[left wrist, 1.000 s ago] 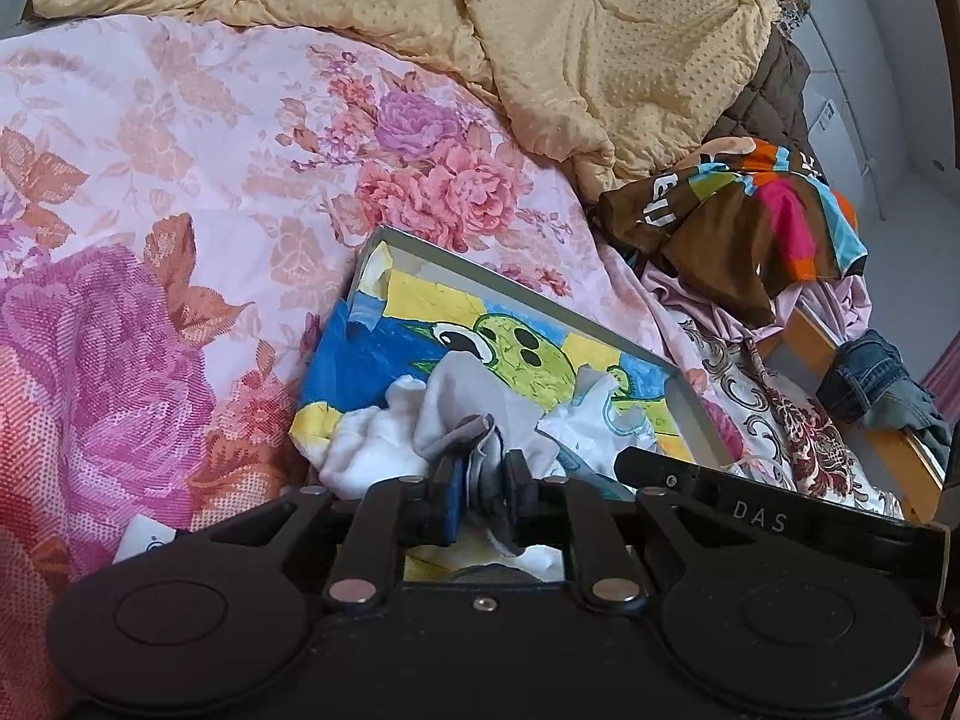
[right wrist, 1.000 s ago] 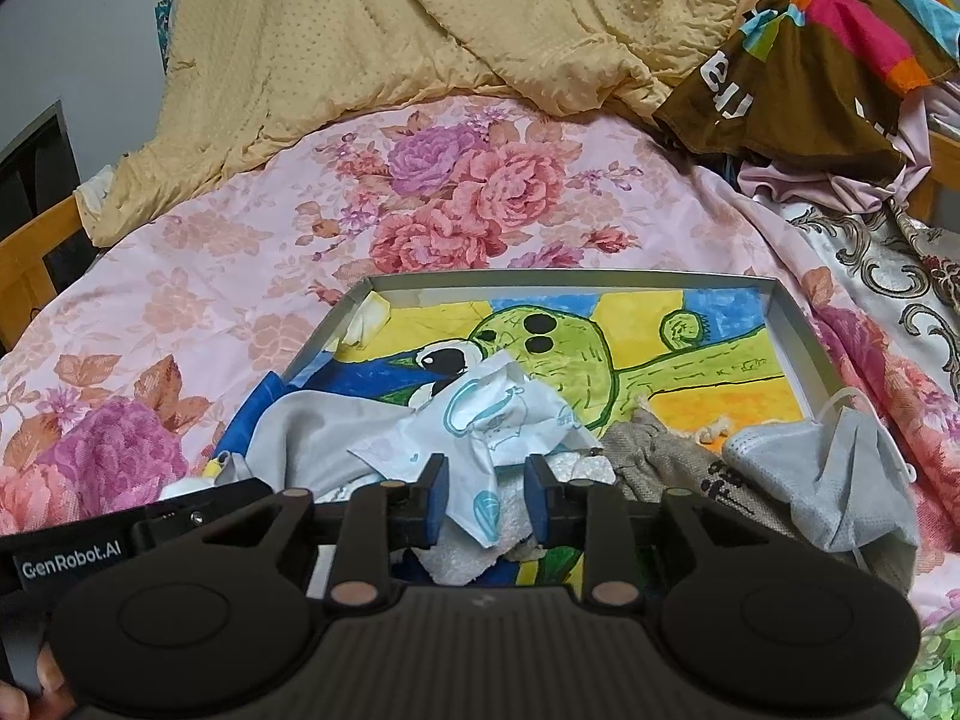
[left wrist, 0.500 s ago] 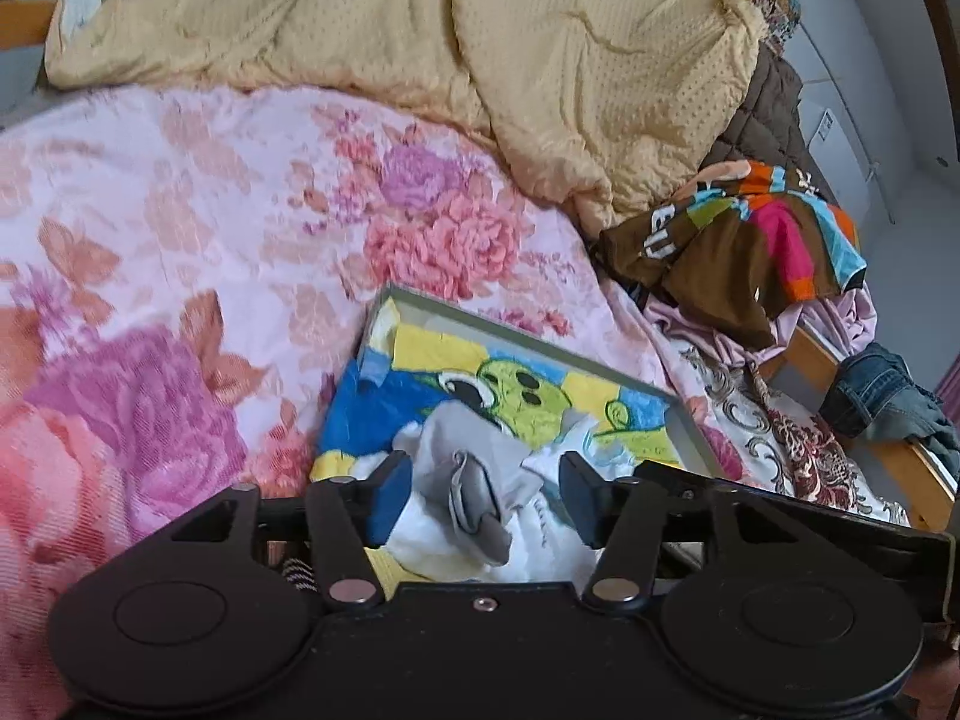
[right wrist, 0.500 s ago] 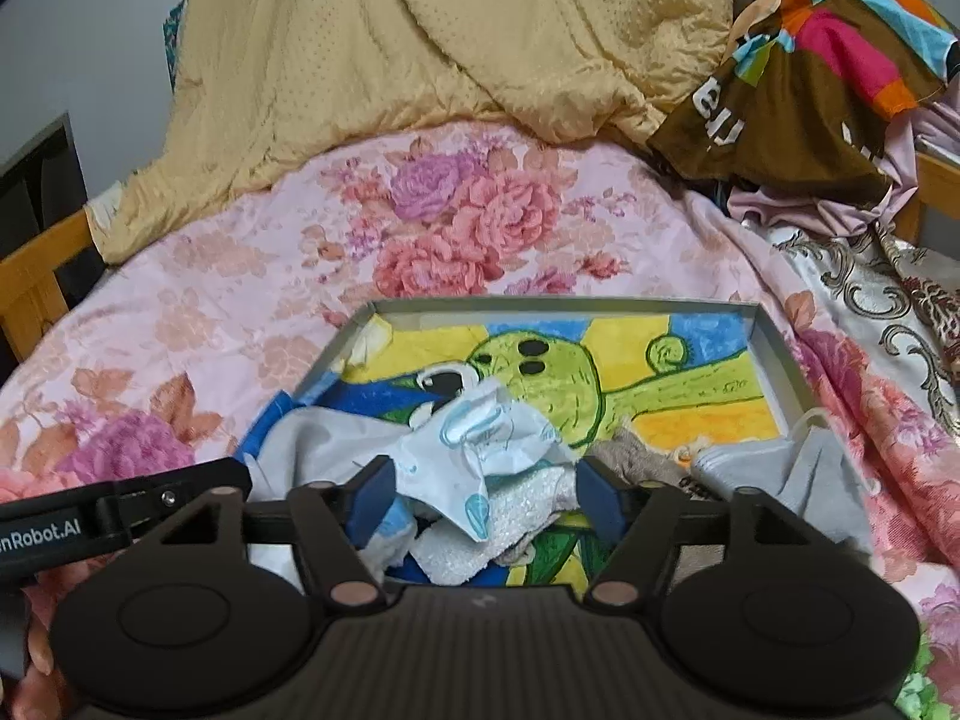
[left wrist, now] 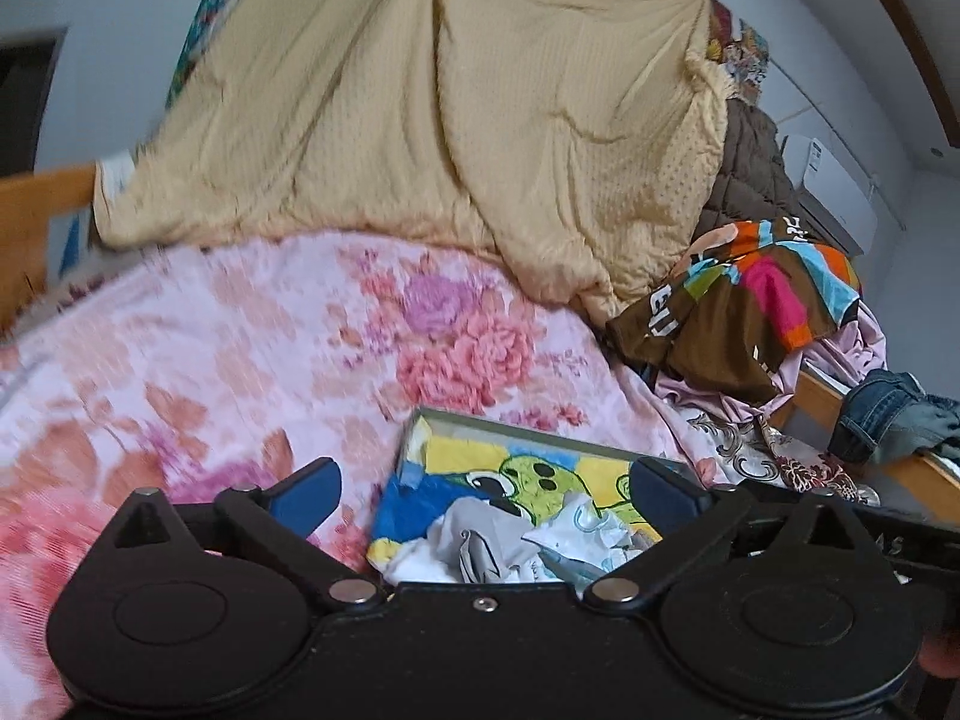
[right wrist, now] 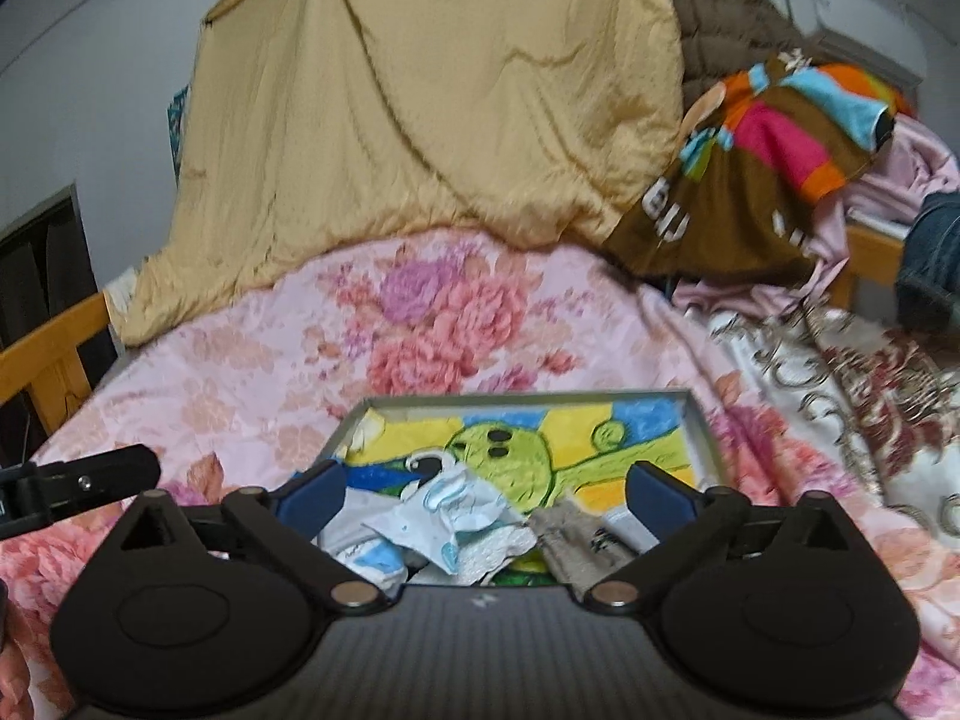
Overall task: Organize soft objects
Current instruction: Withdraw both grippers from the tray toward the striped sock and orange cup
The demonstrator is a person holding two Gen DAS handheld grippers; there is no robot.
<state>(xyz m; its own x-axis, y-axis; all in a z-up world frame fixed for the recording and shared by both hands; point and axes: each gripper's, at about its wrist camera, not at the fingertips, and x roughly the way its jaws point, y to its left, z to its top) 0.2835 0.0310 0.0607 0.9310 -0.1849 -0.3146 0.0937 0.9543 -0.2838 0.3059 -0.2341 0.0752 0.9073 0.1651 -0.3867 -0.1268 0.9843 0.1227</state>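
Observation:
A shallow grey tray with a green cartoon picture lies on the bed. In it sit a grey cloth and a white-and-blue patterned cloth. My left gripper hovers above the tray's near end, its jaws opening wide with nothing pressed between them. In the right wrist view the tray holds the patterned cloth, a beige sock and the grey cloth. My right gripper hangs above them, jaws also opening, and touches none of them.
A yellow quilt is heaped at the head of the floral sheet. A brown striped garment and jeans lie at the right. The wooden bed frame runs along the left.
Both grippers went from shut to wide open, the left letting go of the grey cloth and the right of the patterned cloth. Both rose and drew back from the tray.

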